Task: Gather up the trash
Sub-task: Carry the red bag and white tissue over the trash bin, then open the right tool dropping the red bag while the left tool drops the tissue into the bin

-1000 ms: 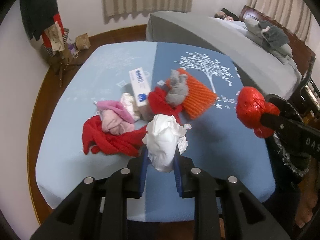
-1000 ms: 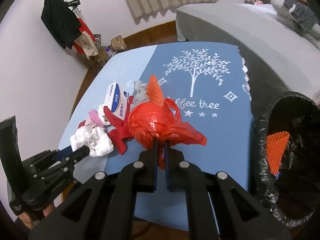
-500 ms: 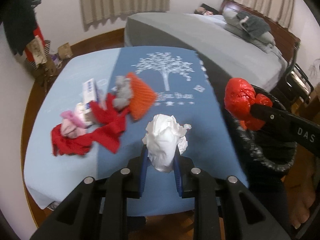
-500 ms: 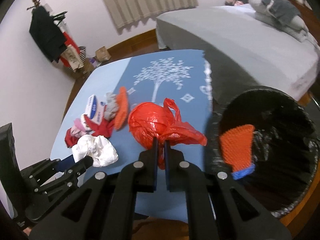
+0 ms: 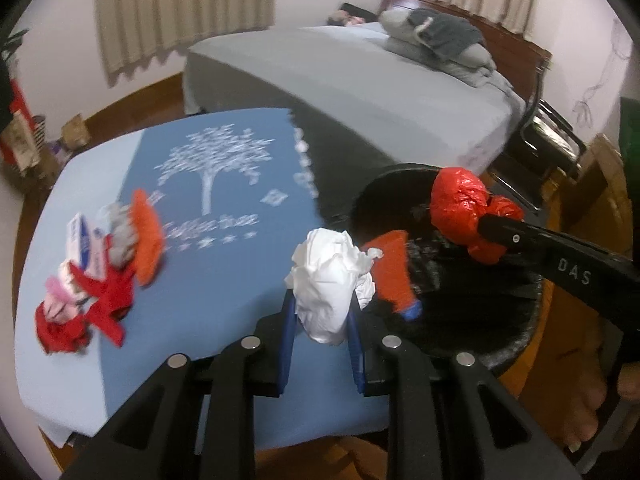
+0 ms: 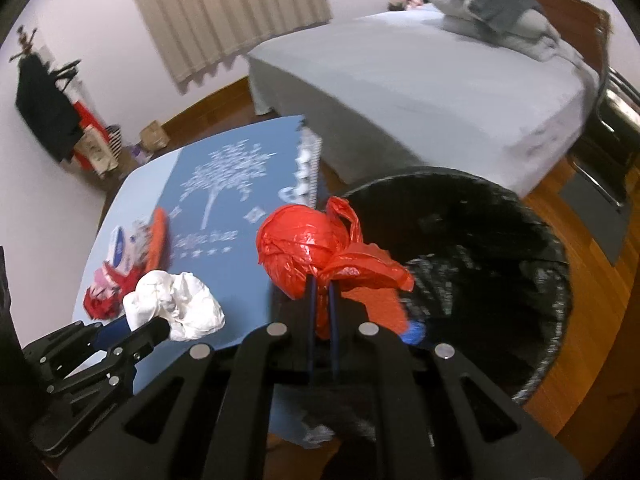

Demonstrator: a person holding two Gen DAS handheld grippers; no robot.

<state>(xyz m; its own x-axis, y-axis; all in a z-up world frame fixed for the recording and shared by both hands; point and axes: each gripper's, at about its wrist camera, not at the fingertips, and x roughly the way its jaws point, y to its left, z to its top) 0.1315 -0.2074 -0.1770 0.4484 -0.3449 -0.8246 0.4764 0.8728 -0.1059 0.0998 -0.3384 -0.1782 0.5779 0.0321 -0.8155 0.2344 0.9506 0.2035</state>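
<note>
Bin black-lined beside bench, mouth up to receive; red bag pinched in right gripper fingers over it, white wad clamped in left gripper fingers at its rim.

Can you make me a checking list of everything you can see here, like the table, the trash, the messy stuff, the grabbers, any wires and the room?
Surface: table under a blue cloth with a white tree print.
Job's things: white crumpled paper; red plastic bag; black-lined trash bin beside the table, an orange ribbed item inside.
Clutter: pile of red, pink, grey and orange cloth pieces with a small white-and-blue box.
Grippers: left gripper shut on the paper; right gripper shut on the bag.
Cables: nothing seen.
Surroundings: grey bed, curtains, coat rack, wooden floor.
</note>
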